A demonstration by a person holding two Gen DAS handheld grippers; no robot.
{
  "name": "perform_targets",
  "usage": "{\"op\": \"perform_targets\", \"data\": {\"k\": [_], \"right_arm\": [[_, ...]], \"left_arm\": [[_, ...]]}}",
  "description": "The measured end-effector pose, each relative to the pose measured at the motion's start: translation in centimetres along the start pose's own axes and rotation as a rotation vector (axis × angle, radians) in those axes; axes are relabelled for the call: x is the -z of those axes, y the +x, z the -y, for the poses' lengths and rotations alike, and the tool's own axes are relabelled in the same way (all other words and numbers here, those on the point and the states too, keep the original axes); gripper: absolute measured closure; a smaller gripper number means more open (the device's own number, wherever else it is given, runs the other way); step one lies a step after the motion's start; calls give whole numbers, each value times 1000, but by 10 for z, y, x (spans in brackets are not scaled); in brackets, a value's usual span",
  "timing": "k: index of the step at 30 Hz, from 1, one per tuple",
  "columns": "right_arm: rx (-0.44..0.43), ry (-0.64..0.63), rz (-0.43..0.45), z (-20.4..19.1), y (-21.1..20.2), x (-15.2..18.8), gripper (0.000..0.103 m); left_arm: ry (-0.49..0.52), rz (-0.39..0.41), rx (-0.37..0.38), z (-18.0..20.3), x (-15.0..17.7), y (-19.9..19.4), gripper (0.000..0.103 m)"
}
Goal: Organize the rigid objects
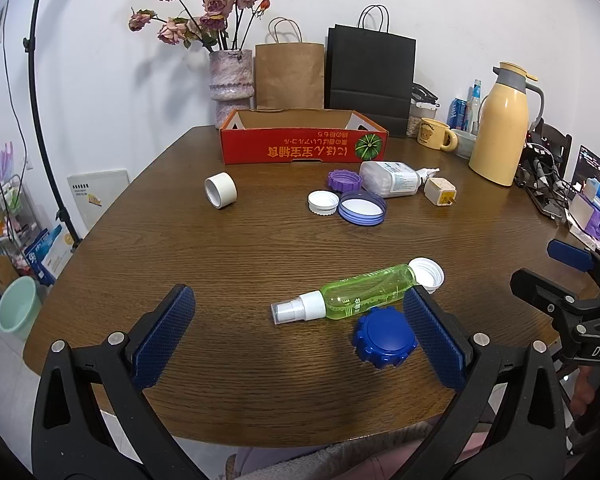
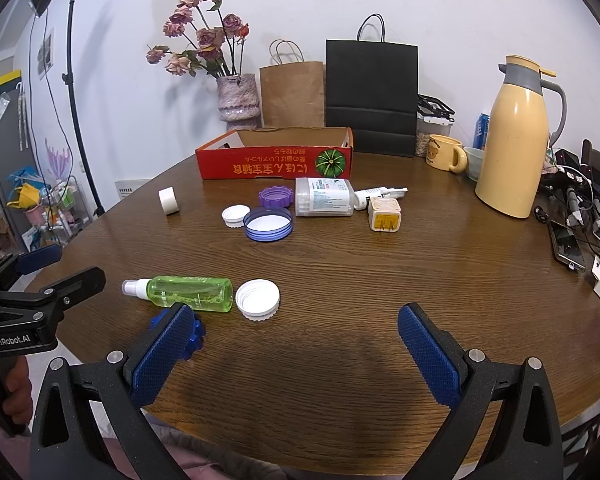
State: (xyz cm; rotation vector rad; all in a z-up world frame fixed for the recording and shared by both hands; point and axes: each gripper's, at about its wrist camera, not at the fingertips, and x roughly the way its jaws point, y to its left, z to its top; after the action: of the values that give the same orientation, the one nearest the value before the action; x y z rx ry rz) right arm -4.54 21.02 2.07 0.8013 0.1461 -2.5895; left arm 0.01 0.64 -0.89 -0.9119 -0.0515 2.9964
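1. On the near table edge, the left gripper (image 1: 300, 332) and right gripper (image 2: 296, 344) hover, fingers apart and empty.
2. The green spray bottle (image 1: 364, 290) lies beside the blue cap (image 1: 385, 336).
3. Straddle the bottle's middle squarely, then carry it to the red box (image 1: 300, 140).

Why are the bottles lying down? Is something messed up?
Nothing is spilled or broken. The green spray bottle and the white bottle lie on their sides, and loose caps such as the blue cap sit scattered on the table instead of in the red box.
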Motion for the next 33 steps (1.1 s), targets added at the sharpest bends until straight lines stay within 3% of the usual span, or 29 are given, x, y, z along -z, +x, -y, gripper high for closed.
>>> {"op": "perform_targets", "data": {"k": [33], "right_arm": [[0, 1, -2, 0, 2, 1, 0]], "left_arm": [[-7, -5, 5, 0, 6, 1, 0]]}}
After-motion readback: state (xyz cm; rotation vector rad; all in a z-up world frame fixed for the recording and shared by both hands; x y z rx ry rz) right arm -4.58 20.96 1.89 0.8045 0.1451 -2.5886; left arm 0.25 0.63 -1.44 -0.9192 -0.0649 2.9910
